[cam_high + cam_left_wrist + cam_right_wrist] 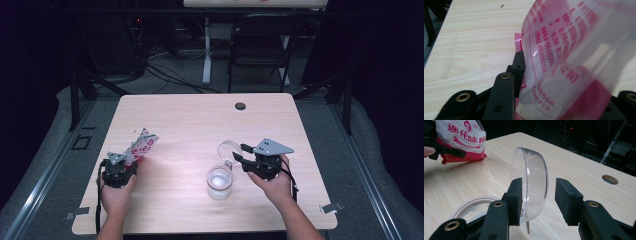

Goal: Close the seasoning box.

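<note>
Holding a red-and-white packet [141, 147] up off the table [190, 115], the left gripper [119, 169] has its jaws clamped on the packet's lower end, so the bag stands out ahead of it and leans a little toward the middle of the table. My guess is it is kept raised like that so it can be tipped into the jar [220, 183], though nothing is pouring yet.

The right gripper [246, 157] sits just beside that open jar, which stands slightly below and to the inner side of its jaws. A clear round lid [229, 150] stands on edge in front of it, attached to the jar by what looks like a hinge. In the right gripper view the lid [530, 185] rests against the inner face of one jaw, while the other jaw stands well clear of it, so the jaws are parted and only propping the lid rather than pinching it. That would keep the jar's mouth free for filling.
</note>
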Tool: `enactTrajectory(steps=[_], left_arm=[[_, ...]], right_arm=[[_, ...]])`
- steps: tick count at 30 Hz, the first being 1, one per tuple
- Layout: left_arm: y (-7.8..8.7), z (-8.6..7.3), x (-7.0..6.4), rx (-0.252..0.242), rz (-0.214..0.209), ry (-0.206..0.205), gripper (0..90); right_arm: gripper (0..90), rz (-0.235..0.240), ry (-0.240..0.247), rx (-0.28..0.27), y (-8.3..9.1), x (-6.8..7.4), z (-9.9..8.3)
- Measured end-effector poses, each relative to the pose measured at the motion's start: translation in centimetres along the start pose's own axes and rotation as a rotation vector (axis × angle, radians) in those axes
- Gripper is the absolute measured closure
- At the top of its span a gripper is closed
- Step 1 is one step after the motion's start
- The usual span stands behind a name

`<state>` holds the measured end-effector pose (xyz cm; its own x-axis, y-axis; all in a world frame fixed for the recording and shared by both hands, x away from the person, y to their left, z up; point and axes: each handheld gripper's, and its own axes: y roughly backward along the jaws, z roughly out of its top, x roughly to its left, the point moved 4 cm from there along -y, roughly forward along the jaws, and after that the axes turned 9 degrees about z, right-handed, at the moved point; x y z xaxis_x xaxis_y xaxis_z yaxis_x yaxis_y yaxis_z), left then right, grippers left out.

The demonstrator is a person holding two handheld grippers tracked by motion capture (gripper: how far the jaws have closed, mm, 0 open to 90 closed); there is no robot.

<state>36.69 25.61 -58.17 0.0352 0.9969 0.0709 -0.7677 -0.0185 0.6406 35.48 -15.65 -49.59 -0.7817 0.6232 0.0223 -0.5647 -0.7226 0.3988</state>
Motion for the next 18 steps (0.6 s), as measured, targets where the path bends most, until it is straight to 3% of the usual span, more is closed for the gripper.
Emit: enactTrajectory(steps=[4,5,9,14,18], left_arm=[[0.7,0.1,-0.1,-0.014,-0.009,0.007,54.7],[0.9,0.2,-0.2,-0.043,-0.012,0.021,52.2],[1.7,0.5,-0.4,-0.078,-0.026,0.028,46.5],[3.0,1.0,-1.2,-0.123,-0.041,-0.004,46.4],[4.0,1.4,-2.0,-0.147,-0.074,-0.033,39.6]], right_arm=[[61.1,0.005,0.003,0.001,0.0,0.0,0.0],[62.3,0.006,0.003,0.001,0.0,0.0,0.0],[67.2,0.008,0.008,0.009,-0.1,0.1,0.0],[70.9,0.009,0.017,0.01,-0.1,0.3,0.0],[71.0,0.009,0.024,0.009,0.0,0.5,0.1]])
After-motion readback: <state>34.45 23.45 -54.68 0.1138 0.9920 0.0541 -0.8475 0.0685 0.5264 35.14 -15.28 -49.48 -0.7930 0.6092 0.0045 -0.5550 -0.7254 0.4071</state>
